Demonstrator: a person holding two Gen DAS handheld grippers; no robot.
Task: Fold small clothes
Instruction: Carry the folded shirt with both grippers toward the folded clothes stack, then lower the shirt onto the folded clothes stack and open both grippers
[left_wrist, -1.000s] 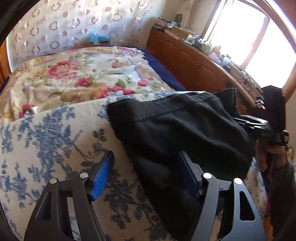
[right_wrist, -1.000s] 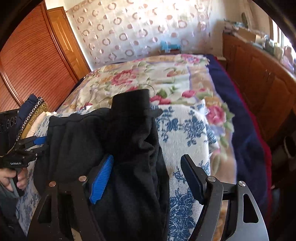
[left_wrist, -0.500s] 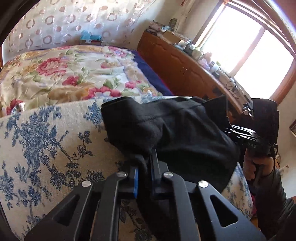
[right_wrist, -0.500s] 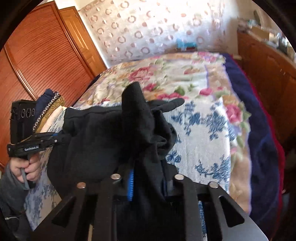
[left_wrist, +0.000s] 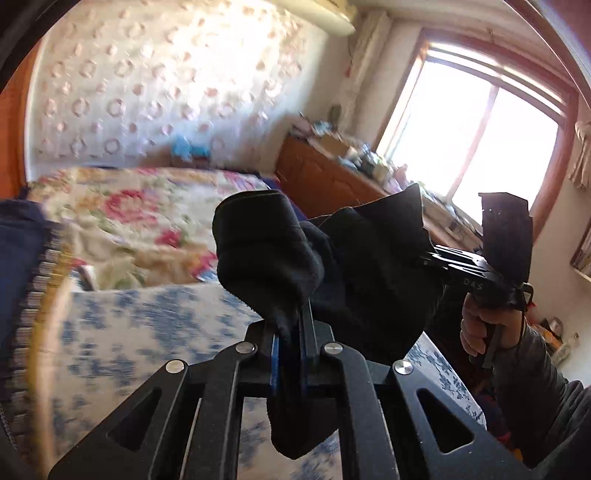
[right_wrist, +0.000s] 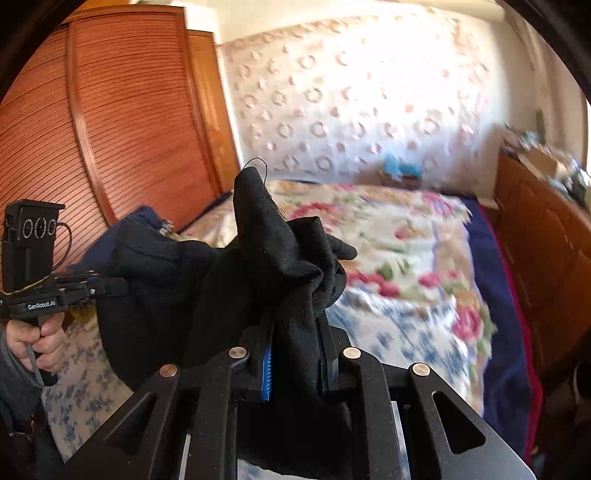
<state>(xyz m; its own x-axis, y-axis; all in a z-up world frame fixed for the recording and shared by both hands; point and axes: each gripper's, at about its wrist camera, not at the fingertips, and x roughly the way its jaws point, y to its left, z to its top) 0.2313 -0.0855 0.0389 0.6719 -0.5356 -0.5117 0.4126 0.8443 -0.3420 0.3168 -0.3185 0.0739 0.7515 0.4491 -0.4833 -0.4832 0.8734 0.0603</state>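
Jaws on both the left gripper (left_wrist: 290, 354) and right gripper (right_wrist: 295, 365) are clamped on the black garment (left_wrist: 369, 266), bunched up between them above the bed (left_wrist: 147, 325).

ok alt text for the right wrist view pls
The right gripper is shut on a black garment held up above a floral bedspread. At left, the left gripper grips the same cloth, before a wooden wardrobe.

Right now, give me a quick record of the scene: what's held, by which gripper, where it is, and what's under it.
item: black garment
left gripper: shut on garment edge
right gripper: shut on garment edge
garment state: lifted, bunched, hanging between both grippers
below: blue-print cloth on bed
behind: floral bedspread
image: blurred, fine detail unclear
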